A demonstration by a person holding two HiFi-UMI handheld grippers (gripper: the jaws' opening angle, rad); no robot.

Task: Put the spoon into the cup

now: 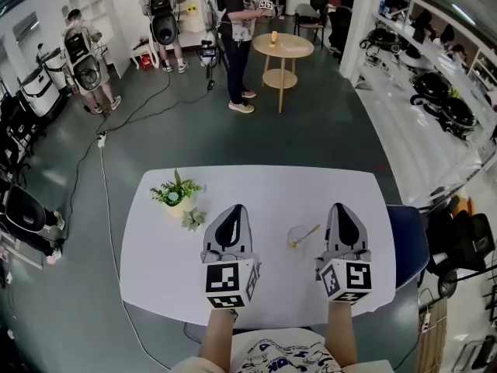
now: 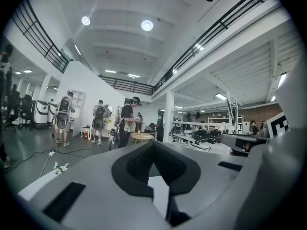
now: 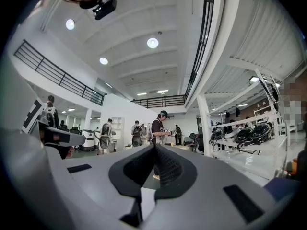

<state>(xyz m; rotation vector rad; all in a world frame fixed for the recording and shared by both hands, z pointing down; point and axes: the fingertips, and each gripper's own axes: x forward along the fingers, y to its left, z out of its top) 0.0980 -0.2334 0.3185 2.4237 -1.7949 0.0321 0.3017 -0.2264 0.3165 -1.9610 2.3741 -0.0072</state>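
Hovering over near desk (image 1: pixel 272 193) edge, left tongs (image 1: pixel 234 210) and right tongs (image 1: pixel 340 207) pinched shut, empty. Spoon (image 1: pixel 307 234) apparently leans in cup (image 1: pixel 290 231) between them; task looks done, hence idle.

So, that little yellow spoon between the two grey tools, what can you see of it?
The spoon is small, slim and golden yellow; its material cannot be told. It appears to stand slanted in a clear cup on the white table, bowl end down, its handle leaning over the rim toward the right gripper, which does not touch it.
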